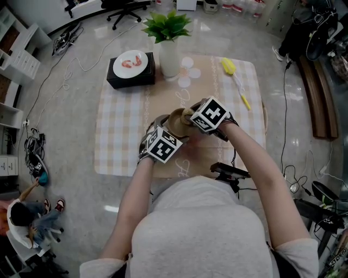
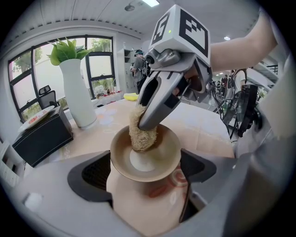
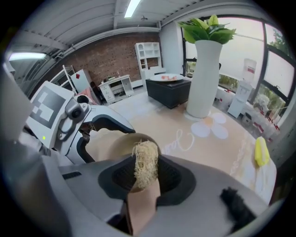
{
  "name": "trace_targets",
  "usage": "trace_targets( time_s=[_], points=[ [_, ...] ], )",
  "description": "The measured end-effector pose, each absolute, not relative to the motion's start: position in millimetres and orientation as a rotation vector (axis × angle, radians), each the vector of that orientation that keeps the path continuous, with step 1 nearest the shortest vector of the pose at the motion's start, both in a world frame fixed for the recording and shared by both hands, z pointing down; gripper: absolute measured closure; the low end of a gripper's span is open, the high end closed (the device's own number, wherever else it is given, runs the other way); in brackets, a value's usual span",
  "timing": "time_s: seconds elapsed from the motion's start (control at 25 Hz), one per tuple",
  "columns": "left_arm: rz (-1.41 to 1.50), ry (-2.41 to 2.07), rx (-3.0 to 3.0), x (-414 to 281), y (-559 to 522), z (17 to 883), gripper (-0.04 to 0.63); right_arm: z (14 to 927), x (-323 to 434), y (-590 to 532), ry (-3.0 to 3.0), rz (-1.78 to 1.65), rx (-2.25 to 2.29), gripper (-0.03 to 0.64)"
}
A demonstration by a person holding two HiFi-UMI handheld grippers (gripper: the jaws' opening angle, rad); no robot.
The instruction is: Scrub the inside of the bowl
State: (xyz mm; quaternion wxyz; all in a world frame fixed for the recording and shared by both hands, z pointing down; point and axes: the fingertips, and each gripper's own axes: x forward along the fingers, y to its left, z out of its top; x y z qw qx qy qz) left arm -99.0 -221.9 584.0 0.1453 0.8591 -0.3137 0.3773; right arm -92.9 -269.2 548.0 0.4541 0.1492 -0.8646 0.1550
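Person's grey shirt (image 1: 196, 228) is closest, with both arms out over the desk (image 1: 119, 141). Left tongs (image 2: 145, 169) are clamped on the tan bowl (image 2: 162, 159), one jaw each side, holding it tipped on the person's side of the white vase (image 1: 169, 57). Right tongs (image 3: 143, 178) are pinched tight on a straw-coloured scrubber (image 2: 141, 136) that's pressed into the bowl's inside. Left of the vase there's a black box (image 1: 130, 79) with a plate (image 1: 131, 61) on it, and right of the vase a yellow brush (image 1: 234, 76).

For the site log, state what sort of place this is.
Probably an office or lab with a staged table: a swivel chair, white shelving, and a checked tablecloth laid for the demonstration.
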Motion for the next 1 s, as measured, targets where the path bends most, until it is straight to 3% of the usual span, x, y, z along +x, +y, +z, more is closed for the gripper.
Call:
trace_targets(
  time_s=[1.0],
  points=[
    [1.086, -0.893, 2.481, -99, -222, 584, 0.114, 541, -127, -235, -2.364, 0.762, 0.246, 0.509]
  ],
)
